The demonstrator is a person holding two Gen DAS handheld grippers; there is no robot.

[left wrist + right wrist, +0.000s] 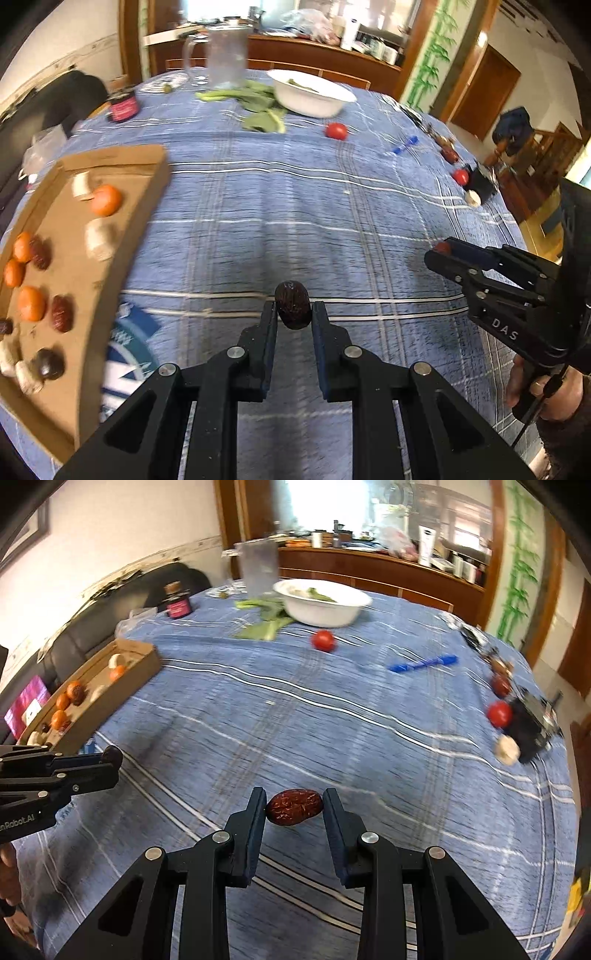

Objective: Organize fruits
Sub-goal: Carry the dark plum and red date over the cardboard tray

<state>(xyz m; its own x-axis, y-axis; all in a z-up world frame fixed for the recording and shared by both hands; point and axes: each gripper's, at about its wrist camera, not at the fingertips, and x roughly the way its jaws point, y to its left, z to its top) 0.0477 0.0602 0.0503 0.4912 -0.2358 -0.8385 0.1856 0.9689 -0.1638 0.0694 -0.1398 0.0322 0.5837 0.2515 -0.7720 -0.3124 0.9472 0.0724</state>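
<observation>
My left gripper [293, 312] is shut on a dark brown wrinkled date [293, 303] and holds it above the blue plaid tablecloth. My right gripper [294, 806] is shut on a red wrinkled date [294, 806], held sideways between its fingertips. The right gripper also shows at the right of the left wrist view [439, 251]. A cardboard tray [122, 155] at the left holds oranges [106, 199], red dates [61, 313] and white pieces [99, 239]. It also shows in the right wrist view [142, 661].
Loose tomatoes [336, 130] [499, 714], a white piece [508, 750] and a black box [532, 723] lie at the table's right. A white bowl [347, 618], green leaves [264, 626], a clear jug [258, 566], a dark jar [177, 602] and a blue pen [423, 664] stand farther back.
</observation>
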